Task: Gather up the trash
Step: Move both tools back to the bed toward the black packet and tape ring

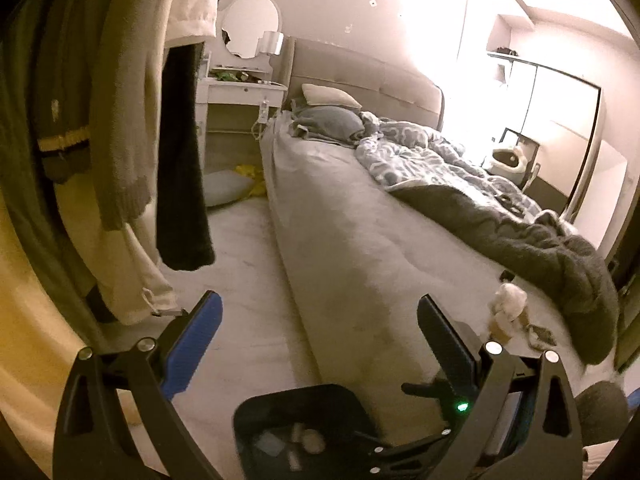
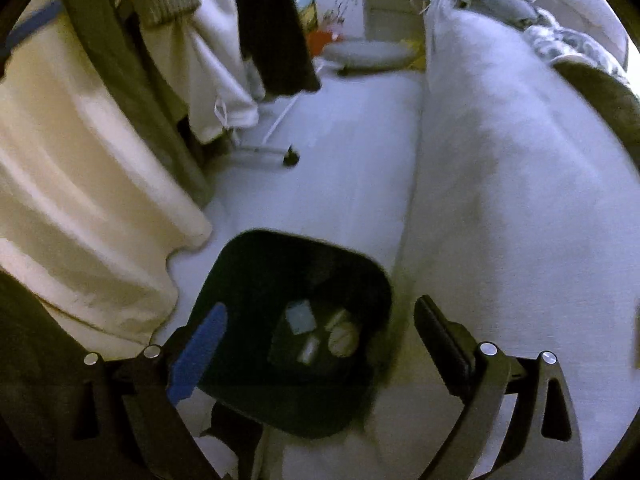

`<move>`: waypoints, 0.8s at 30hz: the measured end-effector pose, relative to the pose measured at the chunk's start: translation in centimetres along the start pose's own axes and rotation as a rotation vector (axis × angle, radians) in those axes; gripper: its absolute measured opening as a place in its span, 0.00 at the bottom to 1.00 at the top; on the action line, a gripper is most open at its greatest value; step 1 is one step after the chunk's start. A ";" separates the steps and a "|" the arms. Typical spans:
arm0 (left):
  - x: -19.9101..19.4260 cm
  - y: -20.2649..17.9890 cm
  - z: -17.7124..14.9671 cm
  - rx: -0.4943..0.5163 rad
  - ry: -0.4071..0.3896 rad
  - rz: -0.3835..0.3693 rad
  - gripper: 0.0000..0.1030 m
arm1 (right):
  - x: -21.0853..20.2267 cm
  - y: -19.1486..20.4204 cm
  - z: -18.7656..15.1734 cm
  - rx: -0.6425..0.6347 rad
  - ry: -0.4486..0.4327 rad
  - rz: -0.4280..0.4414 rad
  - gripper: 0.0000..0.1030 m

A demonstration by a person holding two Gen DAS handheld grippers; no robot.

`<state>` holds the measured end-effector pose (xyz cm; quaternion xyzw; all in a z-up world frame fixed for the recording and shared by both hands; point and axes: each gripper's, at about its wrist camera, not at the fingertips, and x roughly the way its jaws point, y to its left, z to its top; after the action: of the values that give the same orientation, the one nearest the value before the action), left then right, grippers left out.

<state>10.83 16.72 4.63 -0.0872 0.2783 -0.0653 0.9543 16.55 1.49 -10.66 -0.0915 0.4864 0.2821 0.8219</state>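
Stretching along the right of the black bin [image 2: 256, 280], the bed [image 1: 360, 220] is carrying a crumpled white tissue wad [image 1: 508, 300] near its foot end, well apart from the bin. Standing on the floor [image 2: 340, 152] against the bed's side, the bin is holding a few pale scraps [image 2: 320, 332]. Hovering above the bin, the right gripper [image 2: 320, 340] is showing jaws wide apart and empty. Beside it, the left gripper [image 1: 320, 328] is also gaping empty.
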 end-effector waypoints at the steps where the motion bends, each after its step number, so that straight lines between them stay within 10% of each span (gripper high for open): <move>1: 0.1 -0.1 0.0 -0.004 0.001 -0.005 0.97 | -0.8 -0.4 0.1 0.005 -0.014 -0.001 0.93; 24: 5.3 -11.5 -0.3 0.160 0.034 -0.102 0.96 | -12.0 -12.1 -3.8 0.208 -0.232 -0.189 0.94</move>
<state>14.24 4.54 3.97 -0.0237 0.2834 -0.1371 0.9488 15.96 -14.57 -3.87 -0.0184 0.4041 0.1603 0.9004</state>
